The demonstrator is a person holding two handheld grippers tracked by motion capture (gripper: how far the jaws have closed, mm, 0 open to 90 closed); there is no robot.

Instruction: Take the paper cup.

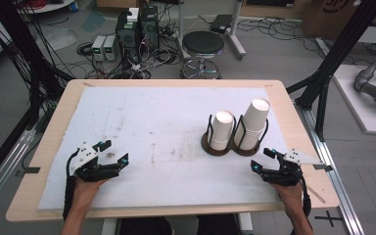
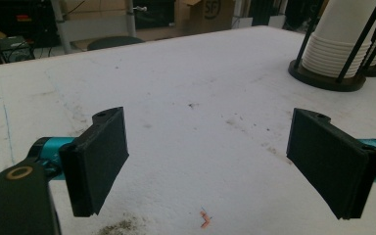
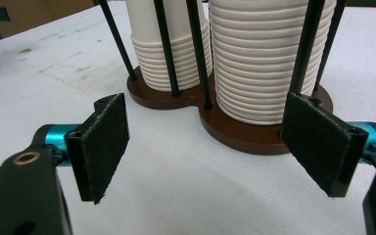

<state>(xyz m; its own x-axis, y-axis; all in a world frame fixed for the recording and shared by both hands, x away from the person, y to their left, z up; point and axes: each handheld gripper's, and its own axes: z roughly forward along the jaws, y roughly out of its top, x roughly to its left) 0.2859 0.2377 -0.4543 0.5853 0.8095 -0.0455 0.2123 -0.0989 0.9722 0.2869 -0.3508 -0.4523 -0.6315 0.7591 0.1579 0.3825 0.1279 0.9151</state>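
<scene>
Right jaws first: wide apart, nothing between them, pads not touching anything. Looking along my right gripper [image 3: 203, 152], the cup holder [image 3: 235, 128] sits just ahead, brown double base w/ thin black rods standing up around two stacks of white paper cups. The taller stack [image 3: 267, 54] is on the right in that view and the shorter stack [image 3: 169, 46] on the left, both nested tight, upside down, seated inside the rods. Nothing pulled out of either one afaict.

Left jaws: also apart and empty, just bare white mat under them. My left gripper [image 2: 208, 161] hangs low over the near-left part of the tabletop [image 1: 274, 85], well apart from the holder, which shows off at the far right in the left gripper view.

From the high view: right gripper [image 1: 264, 160] is near the holder's front edge but not touching it, left gripper [image 1: 111, 152] way over on the other side. White mat [image 1: 166, 127] covers most of the tabletop, a bit stained, and I see no loose cup on it.

So progress-wise, imo basically step zero. No cup grabbed or separated. Right side looks lined up for a reach at the stacks, prob the taller one since it's straight ahead. Whole job's still to do: reach in, close on a cup, lift it clear of the rods.
</scene>
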